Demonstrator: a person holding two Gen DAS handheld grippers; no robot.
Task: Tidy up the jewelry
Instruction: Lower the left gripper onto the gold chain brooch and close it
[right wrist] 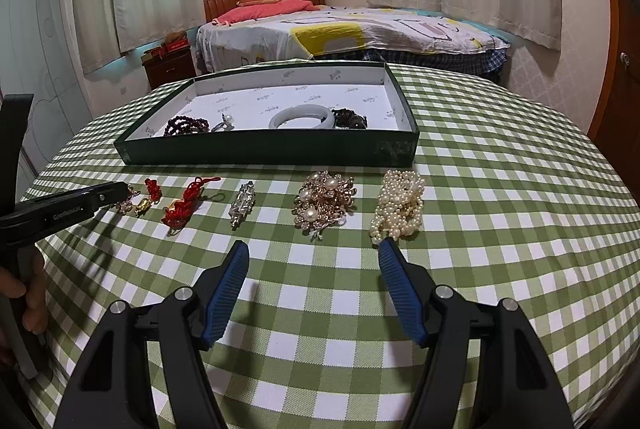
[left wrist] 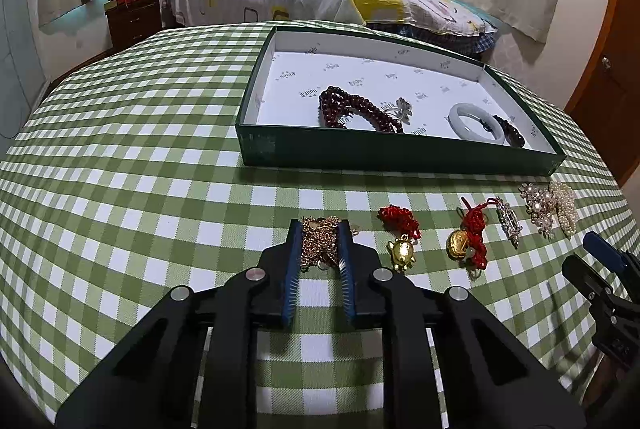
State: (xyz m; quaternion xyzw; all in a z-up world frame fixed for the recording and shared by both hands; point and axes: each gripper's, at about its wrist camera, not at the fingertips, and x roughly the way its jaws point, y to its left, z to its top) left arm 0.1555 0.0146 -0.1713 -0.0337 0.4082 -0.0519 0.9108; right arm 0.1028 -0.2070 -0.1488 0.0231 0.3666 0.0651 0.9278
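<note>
Bare checked tablecloth [right wrist: 320,289] lies open before the jewelry row; the green box [right wrist: 260,151] walls off the far side.

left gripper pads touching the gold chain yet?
Touching. Left wrist view: left gripper pads flank and press the bunched gold chain on the tablecloth, no gap visible.

Small repeated print on the box lining [left wrist: 360,77] is illegible

The heap of fine gold chain [left wrist: 320,241] is half hidden between the blue ribbed pads of the left gripper [left wrist: 320,229]; the black right gripper [left wrist: 604,281] is cut off by the left wrist view's right edge; the dark green box's [right wrist: 264,149] near wall hides the lower part of the pale jade bangle [right wrist: 301,117]; the print on its white lining is too small to read.
</note>
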